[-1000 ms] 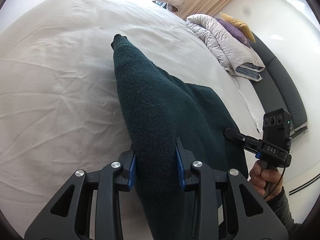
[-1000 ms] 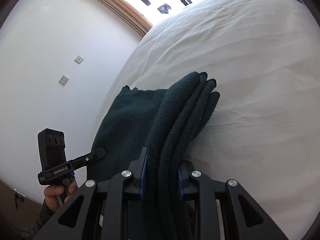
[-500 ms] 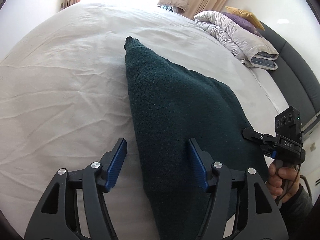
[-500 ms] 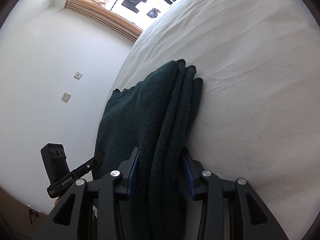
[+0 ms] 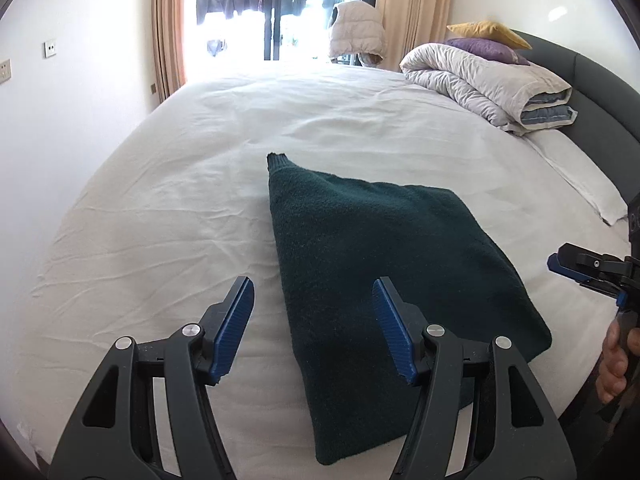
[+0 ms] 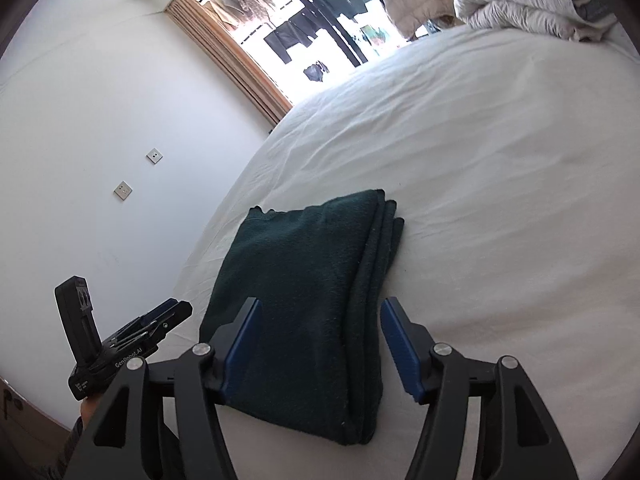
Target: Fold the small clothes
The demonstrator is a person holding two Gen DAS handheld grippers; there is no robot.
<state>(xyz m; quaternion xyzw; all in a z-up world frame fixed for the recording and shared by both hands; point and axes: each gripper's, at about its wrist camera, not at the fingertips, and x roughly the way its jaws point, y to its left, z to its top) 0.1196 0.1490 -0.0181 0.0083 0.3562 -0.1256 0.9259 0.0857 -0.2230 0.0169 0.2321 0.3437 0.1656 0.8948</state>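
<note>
A dark green knitted garment (image 5: 384, 272) lies folded in a flat stack on the white bed sheet (image 5: 160, 216); it also shows in the right wrist view (image 6: 304, 292) with its layered edge on the right. My left gripper (image 5: 314, 320) is open and empty, above the garment's near left edge. My right gripper (image 6: 320, 340) is open and empty, above the garment's near end. The right gripper shows at the right edge of the left wrist view (image 5: 592, 272). The left gripper shows at the lower left of the right wrist view (image 6: 132, 336).
A rolled grey-white duvet (image 5: 488, 84) with purple and yellow cushions lies at the far right by the dark headboard (image 5: 600, 76). A window with curtains (image 5: 276, 12) is beyond the bed. A white wall (image 6: 100, 140) runs along the bed's left side.
Both grippers have opened and let go of the garment, then drawn back and up. The garment now lies flat on the bed.
</note>
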